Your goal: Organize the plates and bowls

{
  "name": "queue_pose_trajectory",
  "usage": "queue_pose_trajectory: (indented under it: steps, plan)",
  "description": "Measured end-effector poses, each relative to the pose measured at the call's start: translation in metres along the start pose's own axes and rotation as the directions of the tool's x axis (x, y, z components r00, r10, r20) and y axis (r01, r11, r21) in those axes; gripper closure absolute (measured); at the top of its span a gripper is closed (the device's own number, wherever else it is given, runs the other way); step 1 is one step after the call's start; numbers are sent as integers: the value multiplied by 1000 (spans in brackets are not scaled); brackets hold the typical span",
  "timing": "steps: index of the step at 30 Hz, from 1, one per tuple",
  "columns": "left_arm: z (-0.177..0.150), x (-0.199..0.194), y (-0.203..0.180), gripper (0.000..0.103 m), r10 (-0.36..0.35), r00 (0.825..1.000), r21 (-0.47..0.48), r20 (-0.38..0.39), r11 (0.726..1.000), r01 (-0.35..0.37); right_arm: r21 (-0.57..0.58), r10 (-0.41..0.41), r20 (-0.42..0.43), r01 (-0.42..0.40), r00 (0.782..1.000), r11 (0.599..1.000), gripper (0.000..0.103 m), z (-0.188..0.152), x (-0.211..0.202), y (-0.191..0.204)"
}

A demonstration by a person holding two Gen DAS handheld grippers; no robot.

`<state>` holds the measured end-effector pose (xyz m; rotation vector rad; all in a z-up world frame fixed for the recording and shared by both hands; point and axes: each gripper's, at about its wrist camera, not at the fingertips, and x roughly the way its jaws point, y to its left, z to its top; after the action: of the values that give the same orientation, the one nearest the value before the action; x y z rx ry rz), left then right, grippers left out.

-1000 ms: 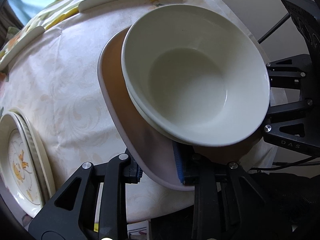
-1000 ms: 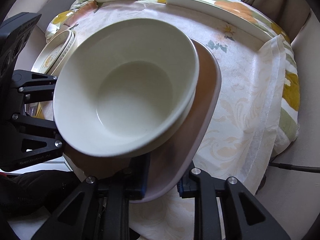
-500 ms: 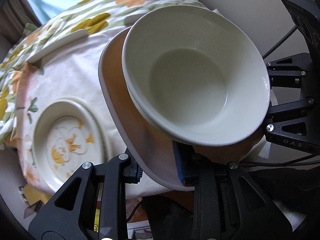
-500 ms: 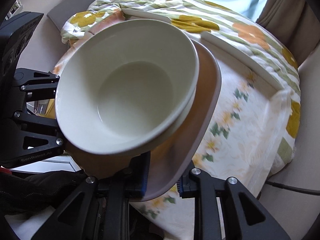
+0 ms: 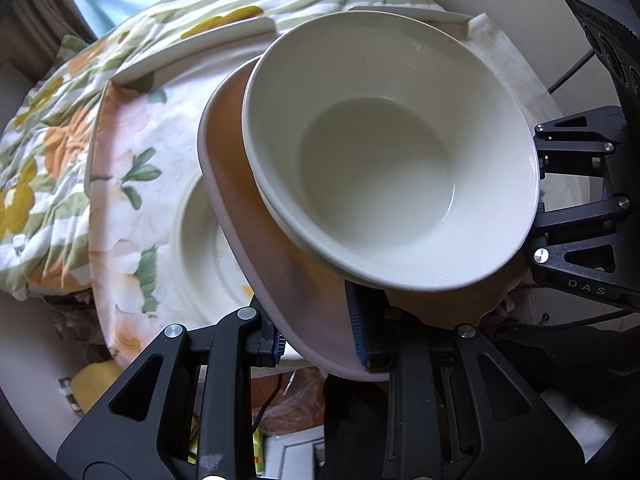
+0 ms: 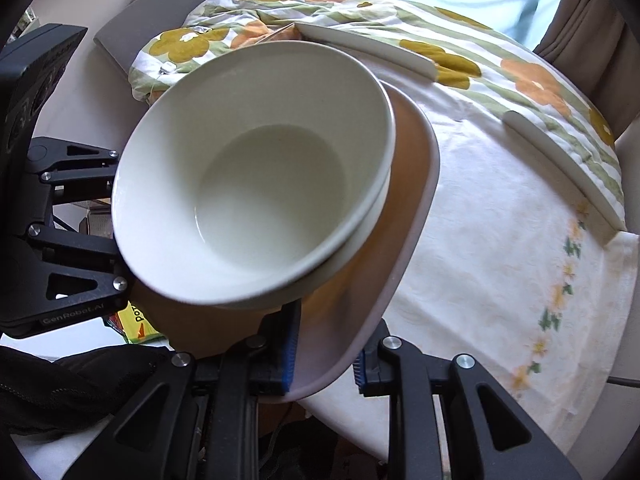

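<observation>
Left wrist view: the left gripper [image 5: 318, 346] is clamped on the near rim of a pinkish-tan plate [image 5: 256, 248], one blue-padded finger under the rim and the other on its upper face. Two nested white bowls [image 5: 384, 160] sit on that plate, the upper one seated inside the lower so that only a thin band of the lower rim shows. Plate and bowls are held in the air above a table covered with a pale floral cloth [image 5: 132, 168], where a cream patterned plate [image 5: 200, 248] lies partly hidden behind the held one. Opposite, the right gripper [image 6: 326, 366] is likewise closed on the plate's [image 6: 400, 248] edge (seen from its own camera, pads on either side of the rim), with the bowls [image 6: 256, 184] tipped slightly towards the camera. A flowered, green-striped quilt [image 6: 460, 60] lies bunched beyond the table's far edge.
</observation>
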<state>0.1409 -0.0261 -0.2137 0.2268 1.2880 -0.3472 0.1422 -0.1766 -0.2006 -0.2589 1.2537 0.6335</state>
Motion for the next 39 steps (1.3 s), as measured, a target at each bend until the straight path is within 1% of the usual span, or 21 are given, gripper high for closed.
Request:
queue_pose_trajectory:
  steps: [6, 10, 15, 20, 26, 36, 39]
  plan:
    - [-13, 15, 39, 80, -24, 999, 30, -23, 999, 24, 52, -10, -7, 10, 1000, 999, 83, 14, 25, 31]
    - [-15, 28, 56, 80, -37, 999, 54, -27, 998, 39, 73, -32, -6, 32, 999, 997, 83, 16, 34, 37]
    - [-12, 40, 60, 80, -62, 998, 70, -29, 995, 64, 101, -73, -12, 73, 997, 992, 83, 19, 43, 40]
    - [-14, 46, 62, 80, -79, 996, 65, -39, 995, 82, 124, -79, -10, 80, 997, 989, 83, 19, 47, 36]
    - [-12, 46, 64, 80, -65, 997, 77, -42, 995, 68, 146, -85, -8, 85, 996, 986, 82, 19, 49, 37]
    - [-3, 42, 66, 80, -56, 993, 55, -101, 997, 61, 186, -63, -56, 72, 996, 980, 82, 22, 49, 34]
    - [-2, 36, 70, 80, -72, 991, 36, -117, 996, 77, 199, -51, -62, 62, 997, 978, 80, 23, 44, 32]
